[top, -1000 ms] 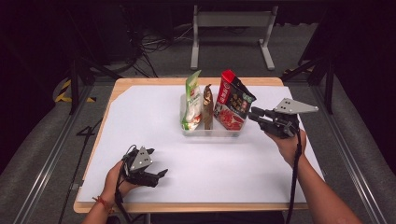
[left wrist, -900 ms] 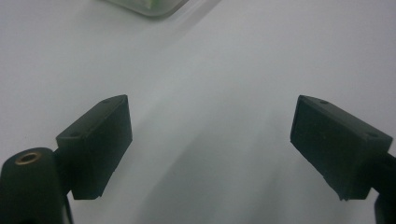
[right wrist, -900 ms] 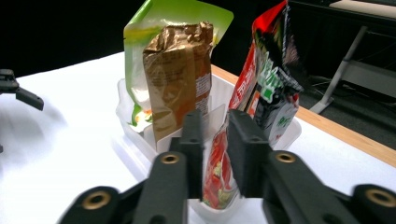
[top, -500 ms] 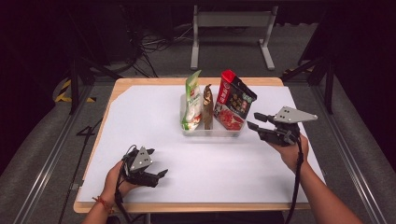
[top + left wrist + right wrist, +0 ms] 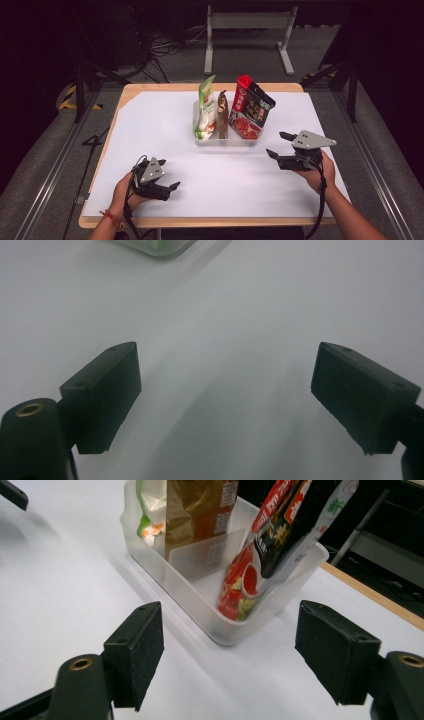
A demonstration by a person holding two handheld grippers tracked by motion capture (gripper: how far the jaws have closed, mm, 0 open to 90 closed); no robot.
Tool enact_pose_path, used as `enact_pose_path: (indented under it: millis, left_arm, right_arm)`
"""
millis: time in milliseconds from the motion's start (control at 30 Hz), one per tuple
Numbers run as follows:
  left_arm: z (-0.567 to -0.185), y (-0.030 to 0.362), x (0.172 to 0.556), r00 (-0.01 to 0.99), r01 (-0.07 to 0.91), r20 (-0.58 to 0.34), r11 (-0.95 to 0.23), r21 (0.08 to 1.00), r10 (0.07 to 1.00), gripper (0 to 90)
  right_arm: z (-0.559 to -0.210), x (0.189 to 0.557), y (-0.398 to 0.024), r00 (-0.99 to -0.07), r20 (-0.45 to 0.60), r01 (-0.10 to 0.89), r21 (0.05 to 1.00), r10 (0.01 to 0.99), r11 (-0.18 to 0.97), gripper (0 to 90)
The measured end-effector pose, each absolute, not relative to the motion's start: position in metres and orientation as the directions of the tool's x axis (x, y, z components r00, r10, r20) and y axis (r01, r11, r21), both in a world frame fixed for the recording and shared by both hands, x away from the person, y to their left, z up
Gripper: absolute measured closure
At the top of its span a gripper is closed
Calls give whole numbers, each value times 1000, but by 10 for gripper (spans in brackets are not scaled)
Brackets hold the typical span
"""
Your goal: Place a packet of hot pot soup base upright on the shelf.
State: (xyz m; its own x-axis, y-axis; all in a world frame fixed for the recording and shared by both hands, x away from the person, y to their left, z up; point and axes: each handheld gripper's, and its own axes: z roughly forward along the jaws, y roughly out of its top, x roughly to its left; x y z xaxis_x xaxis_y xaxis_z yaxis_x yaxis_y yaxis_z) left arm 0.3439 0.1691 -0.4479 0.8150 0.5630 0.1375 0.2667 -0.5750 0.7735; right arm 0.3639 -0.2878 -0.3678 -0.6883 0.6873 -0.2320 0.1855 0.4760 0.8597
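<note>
1. White sheet (image 5: 165, 125) covers the wooden table (image 5: 150, 88); both hands sit near its front edge.
2. Left gripper (image 5: 167, 189) rests low on the sheet at front left, jaws spread wide, nothing between them. Left gripper view: bare sheet between the pads, bin corner far off at top.
3. Right gripper (image 5: 281, 145) at front right, held just above the sheet, jaws have just been opening and stand wide with nothing between them. It points toward the bin, near it but not touching.
4. Clear plastic bin (image 5: 200, 597) stands mid-table, beyond both grippers.
5. Inside it, upright: green-white packet (image 5: 206, 107) at left, brown packet (image 5: 222, 114) in the middle, red-black packet (image 5: 250, 107) at right, leaning right over the rim.
</note>
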Motion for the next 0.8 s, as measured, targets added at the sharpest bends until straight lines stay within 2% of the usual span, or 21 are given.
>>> enact_pose_path:
  millis: [367, 800]
  left_arm:
    - [-447, 169, 343, 814, 258, 147, -577, 775, 562, 130]
    - [-447, 168, 343, 815, 257, 148, -578, 775, 560, 129]
  right_arm:
    - [-382, 346, -304, -676, -299, 151, 838, 673, 525, 236]
    - [-394, 330, -322, -658, -309, 162, 833, 687, 530, 219]
